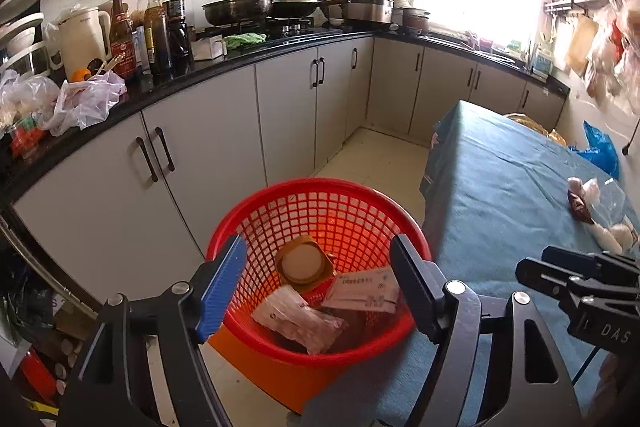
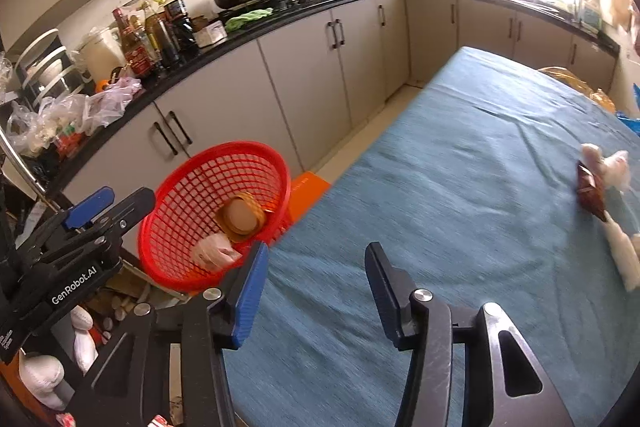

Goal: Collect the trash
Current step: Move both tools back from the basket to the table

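Spread blue-padded fingers of the left hand-held gripper (image 1: 320, 291) frame the red basket (image 1: 256, 211) from above; nothing sits between them. Inside the basket lie collected pieces: a yellow-brown lidded cup (image 1: 304, 263), a crumpled clear wrapper (image 1: 298, 319) and a white printed packet (image 1: 364, 293) whose print is too small to read.

What remains of the trash (image 2: 600, 195) lies on the blue-covered desk (image 2: 460, 167), at its far right: a dark brown wrapper touching crumpled white tissue and clear film. In the right wrist view it sits ahead and to the right of the right hand-held gripper (image 2: 314, 283), whose fingers are also wide apart and empty. The brown wrapper's long axis runs roughly away from the camera, slanting rightwards as it comes nearer. The right hand is clearly nearer this cluster; the left hangs over the basket, on the desk's other side. My judgement: the next reach belongs to the right hand, swinging right and forward, with the basket then lying behind to its left.

Readable writing: "GenRobot.AI" on the left device body in the right wrist view, and "DAS" on the right device in the left wrist view. Bottle labels on the kitchen counter (image 1: 224, 67) are illegible.
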`<state>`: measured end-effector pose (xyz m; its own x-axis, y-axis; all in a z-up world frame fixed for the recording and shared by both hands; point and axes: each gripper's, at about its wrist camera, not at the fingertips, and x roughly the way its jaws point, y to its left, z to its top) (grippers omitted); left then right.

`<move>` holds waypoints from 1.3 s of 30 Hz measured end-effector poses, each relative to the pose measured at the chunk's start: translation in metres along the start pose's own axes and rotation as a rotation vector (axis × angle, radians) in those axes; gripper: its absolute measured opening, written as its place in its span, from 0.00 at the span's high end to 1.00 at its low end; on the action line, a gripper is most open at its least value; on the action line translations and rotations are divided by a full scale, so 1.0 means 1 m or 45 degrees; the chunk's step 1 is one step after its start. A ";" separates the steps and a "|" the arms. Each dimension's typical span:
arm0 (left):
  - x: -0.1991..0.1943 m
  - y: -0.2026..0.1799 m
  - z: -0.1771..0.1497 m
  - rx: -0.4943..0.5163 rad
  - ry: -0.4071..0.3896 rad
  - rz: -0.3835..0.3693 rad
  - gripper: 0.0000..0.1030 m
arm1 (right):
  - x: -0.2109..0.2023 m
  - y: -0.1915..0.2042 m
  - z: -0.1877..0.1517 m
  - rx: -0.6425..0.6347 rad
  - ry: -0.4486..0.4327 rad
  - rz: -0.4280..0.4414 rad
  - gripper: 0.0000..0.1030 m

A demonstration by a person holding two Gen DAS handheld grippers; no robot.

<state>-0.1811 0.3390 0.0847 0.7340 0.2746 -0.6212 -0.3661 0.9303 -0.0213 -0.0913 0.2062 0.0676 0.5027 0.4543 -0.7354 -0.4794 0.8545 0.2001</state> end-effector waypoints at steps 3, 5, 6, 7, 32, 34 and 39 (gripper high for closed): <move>-0.003 -0.007 -0.005 0.013 0.012 -0.009 0.29 | -0.009 -0.009 -0.006 0.014 -0.003 -0.026 0.45; -0.005 -0.012 -0.008 0.019 0.017 -0.013 0.29 | -0.015 -0.015 -0.011 0.026 -0.005 -0.041 0.45; -0.006 -0.013 -0.008 0.021 0.018 -0.015 0.29 | -0.017 -0.017 -0.013 0.029 -0.006 -0.046 0.45; -0.008 -0.016 -0.010 0.026 0.017 -0.018 0.29 | -0.021 -0.021 -0.015 0.032 -0.008 -0.056 0.45; -0.038 -0.075 -0.022 0.154 -0.013 -0.041 0.25 | -0.077 -0.094 -0.061 0.173 -0.052 -0.185 0.37; -0.038 -0.082 -0.023 0.169 -0.011 -0.046 0.25 | -0.081 -0.101 -0.066 0.189 -0.054 -0.196 0.37; -0.037 -0.102 -0.024 0.201 -0.004 -0.076 0.24 | -0.094 -0.128 -0.076 0.245 -0.063 -0.228 0.36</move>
<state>-0.1842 0.2280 0.0910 0.7539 0.2182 -0.6197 -0.2275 0.9716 0.0654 -0.1319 0.0345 0.0615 0.6040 0.2996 -0.7385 -0.2364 0.9523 0.1930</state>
